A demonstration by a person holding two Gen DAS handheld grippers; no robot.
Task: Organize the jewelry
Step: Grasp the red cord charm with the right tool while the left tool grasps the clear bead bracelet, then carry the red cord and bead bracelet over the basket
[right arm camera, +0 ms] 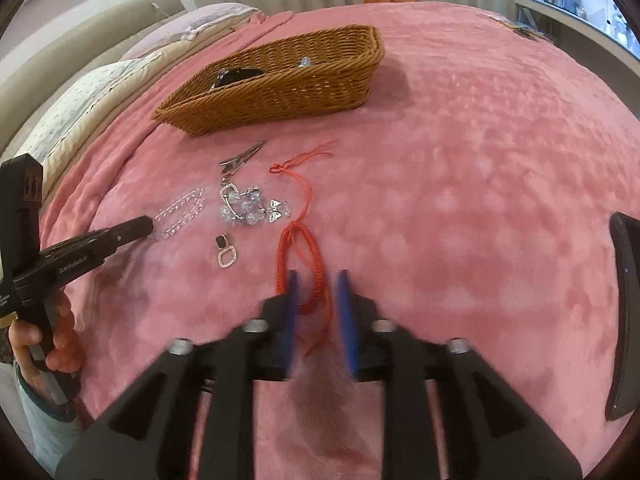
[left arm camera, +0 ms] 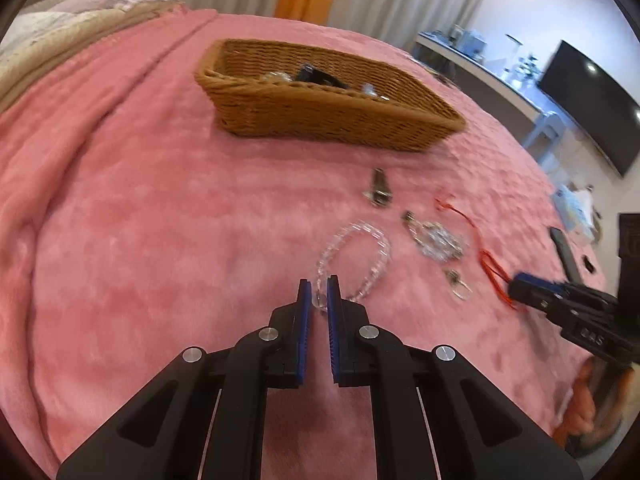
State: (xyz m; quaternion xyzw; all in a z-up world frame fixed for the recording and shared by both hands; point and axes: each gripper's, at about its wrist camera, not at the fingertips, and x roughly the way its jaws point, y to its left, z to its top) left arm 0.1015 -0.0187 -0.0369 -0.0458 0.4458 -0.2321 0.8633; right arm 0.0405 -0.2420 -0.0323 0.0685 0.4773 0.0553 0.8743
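Observation:
A wicker basket sits on the pink blanket with a few items inside. In front of it lie a clear bead bracelet, a crystal cluster, a metal clip, a small earring and a red cord bracelet. My left gripper is nearly closed around the near end of the bead bracelet. My right gripper is open, with the red cord between its fingers.
Pillows lie at the bed's left side. A desk and a dark screen stand beyond the bed on the right. A dark curved object lies at the right edge. A remote rests near the bed edge.

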